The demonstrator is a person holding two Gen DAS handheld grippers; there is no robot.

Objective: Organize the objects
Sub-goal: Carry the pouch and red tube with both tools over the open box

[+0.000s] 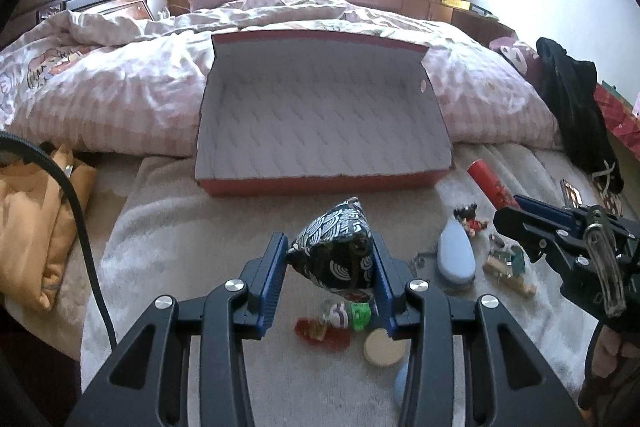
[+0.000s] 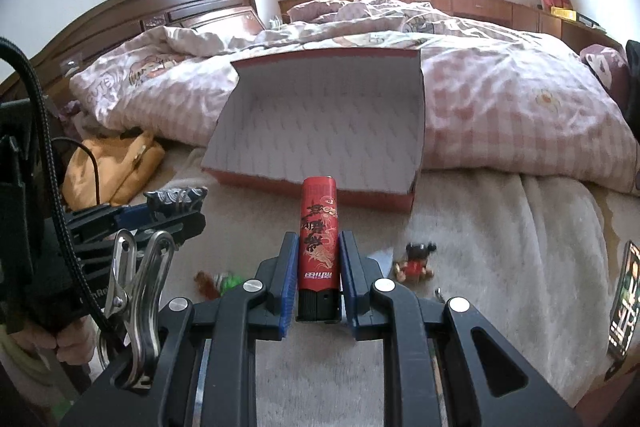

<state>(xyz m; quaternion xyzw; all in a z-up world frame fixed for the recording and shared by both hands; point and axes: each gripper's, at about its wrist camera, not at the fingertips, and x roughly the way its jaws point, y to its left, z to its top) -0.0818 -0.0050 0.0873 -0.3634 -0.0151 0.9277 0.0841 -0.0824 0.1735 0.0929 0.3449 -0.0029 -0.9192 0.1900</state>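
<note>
My left gripper (image 1: 330,255) is shut on a dark pyramid-shaped pouch (image 1: 334,247) with a white wave pattern, lifted off the blanket in front of the open red box (image 1: 320,183). My right gripper (image 2: 319,255) is shut on a red lighter (image 2: 319,227) with dark lettering, which points toward the red box (image 2: 320,193). In the left wrist view the right gripper (image 1: 520,223) shows at the right with the lighter (image 1: 490,187) sticking out of it. The right wrist view shows the left gripper (image 2: 176,203) at the left with the pouch (image 2: 176,197) in it.
On the beige blanket (image 1: 180,247) lie a grey-blue oval case (image 1: 456,259), a small red-dressed figurine (image 1: 470,219), a round wooden disc (image 1: 384,347), a green toy (image 1: 360,315) and a red trinket (image 1: 320,331). An orange garment (image 1: 44,219) lies left; a phone (image 2: 624,299) lies right.
</note>
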